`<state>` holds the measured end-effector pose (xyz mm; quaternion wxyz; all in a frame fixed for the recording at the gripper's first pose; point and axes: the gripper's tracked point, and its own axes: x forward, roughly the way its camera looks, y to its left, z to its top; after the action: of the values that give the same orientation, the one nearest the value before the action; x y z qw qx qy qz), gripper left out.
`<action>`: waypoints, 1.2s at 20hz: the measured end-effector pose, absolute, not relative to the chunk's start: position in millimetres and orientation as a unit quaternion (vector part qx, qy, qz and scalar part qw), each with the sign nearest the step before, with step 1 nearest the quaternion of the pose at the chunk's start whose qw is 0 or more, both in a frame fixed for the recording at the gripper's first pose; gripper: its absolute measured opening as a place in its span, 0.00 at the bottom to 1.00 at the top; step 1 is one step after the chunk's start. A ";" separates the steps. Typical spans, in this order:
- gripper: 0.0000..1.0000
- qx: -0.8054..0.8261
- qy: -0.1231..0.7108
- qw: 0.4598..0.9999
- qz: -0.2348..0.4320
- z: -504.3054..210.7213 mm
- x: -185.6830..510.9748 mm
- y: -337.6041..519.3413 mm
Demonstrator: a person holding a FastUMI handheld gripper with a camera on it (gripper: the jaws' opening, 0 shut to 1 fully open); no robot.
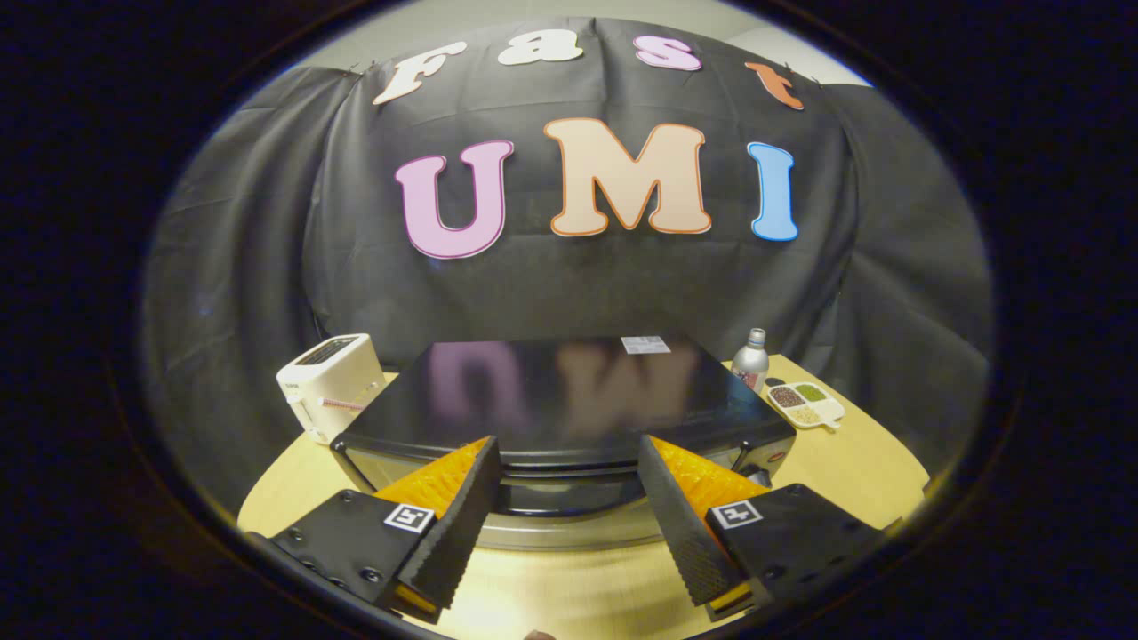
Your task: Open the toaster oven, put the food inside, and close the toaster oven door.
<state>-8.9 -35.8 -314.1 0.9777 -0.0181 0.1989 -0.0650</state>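
Toaster oven (560,400) sits on the round wooden table (853,471), dead ahead of the gripper (569,462) and slightly below it, its glossy black top facing up and its door still shut. The handle runs left to right across the near front edge, between the fingertips. The fingers are spread apart, holding nothing. A white toaster (329,378) stands to the left; a bottle (751,360) and snack tray (805,404) to the right.

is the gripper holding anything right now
No, the gripper is open, its fingers spread apart with nothing between them, in front of the closed toaster oven on the table.
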 end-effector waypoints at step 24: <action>0.93 -0.108 0.347 0.931 -0.033 -385.9 -136.8 -32.9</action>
<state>-136.8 -32.9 -385.9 0.9312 -0.1079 0.3466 -0.0333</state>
